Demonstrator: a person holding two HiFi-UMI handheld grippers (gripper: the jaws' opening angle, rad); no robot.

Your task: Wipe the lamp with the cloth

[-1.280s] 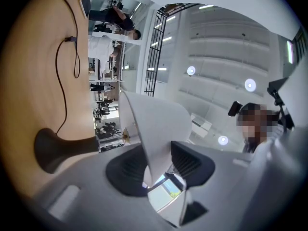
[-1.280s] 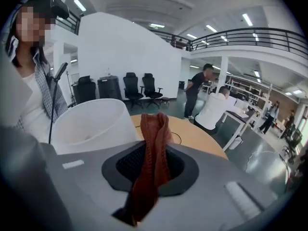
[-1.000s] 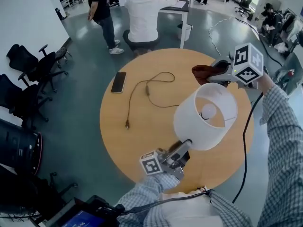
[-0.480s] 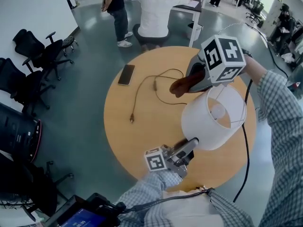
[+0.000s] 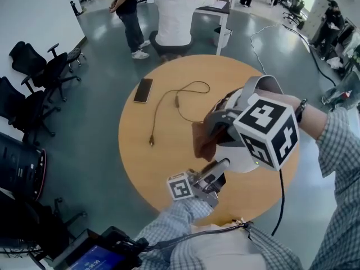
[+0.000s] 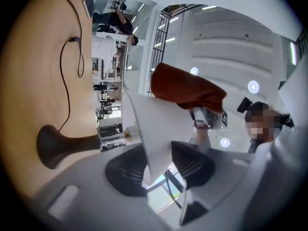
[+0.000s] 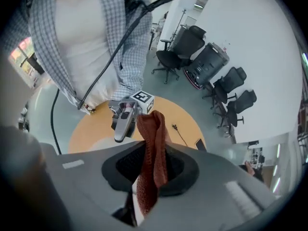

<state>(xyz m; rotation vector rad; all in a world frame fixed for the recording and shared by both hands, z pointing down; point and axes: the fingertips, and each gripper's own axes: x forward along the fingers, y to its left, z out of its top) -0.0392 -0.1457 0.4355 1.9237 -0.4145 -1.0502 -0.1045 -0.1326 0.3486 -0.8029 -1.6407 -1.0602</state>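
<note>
Rust cloth [image 7: 150, 143], pinched in right tongs [image 7: 153, 170], sits at lampshade [image 6: 154, 124] edge clamped by left tongs [image 6: 159, 160].

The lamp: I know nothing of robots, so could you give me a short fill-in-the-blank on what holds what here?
The right gripper is shut on a reddish-brown ____.
The left gripper pinches the lamp by the edge of its white ____.
On the round table, near the loose cable, lies a dark ____.
Missing words: cloth; shade; phone.
</note>
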